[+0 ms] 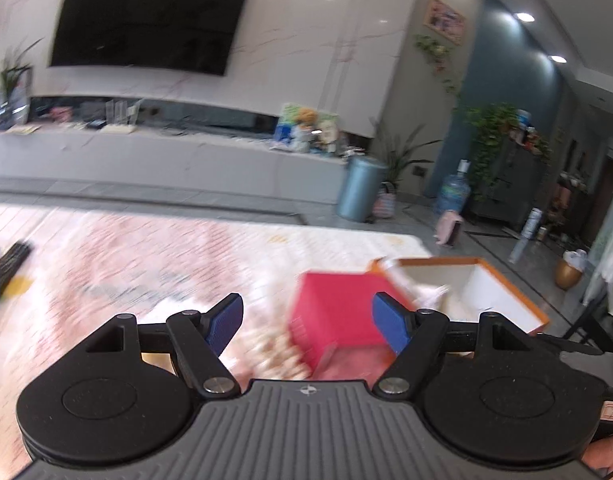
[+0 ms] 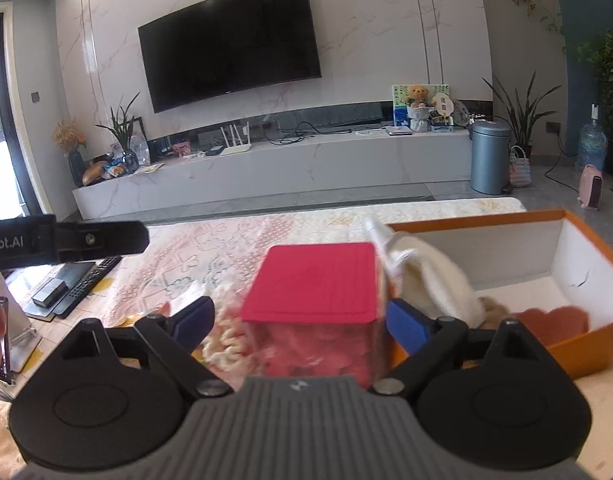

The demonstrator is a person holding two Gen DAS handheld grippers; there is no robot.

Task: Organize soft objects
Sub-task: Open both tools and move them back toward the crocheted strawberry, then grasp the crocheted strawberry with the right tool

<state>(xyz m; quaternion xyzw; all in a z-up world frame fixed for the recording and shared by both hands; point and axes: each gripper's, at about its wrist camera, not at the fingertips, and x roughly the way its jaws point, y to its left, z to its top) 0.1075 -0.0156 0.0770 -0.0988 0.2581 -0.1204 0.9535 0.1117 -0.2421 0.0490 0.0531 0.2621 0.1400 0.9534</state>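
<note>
We have both tools spread wide and empty: left gripper [image 1: 308,322] jaws apart with nothing between the pads, right gripper [image 2: 300,322] the same. The red-lidded box [image 2: 312,280] sits on the patterned table cover [image 2: 210,240], straight ahead of the right gripper, between its fingers in view but not pinched. Its clear wall shows pinkish-red soft stuff inside; we cannot tell what exactly. A cream knitted piece [image 2: 226,332] lies loose on the cover just left of that box, near the right gripper's left finger.

Step in hand, as we judge it: get onto a loose soft item and move it to a container. To do it well we come in low, centre the pads on a bunched part of the fabric, close fully, lift clear of the box rim before carrying.

The orange box [image 2: 586,344] with white inside stands just right of the red-lidded box, touching or nearly so. A white cloth [image 2: 434,280] drapes over its near left wall, half in; a dark red piece [image 2: 554,320] lies on its floor. Rest of it is bare. The left wrist view is blurred.
</note>
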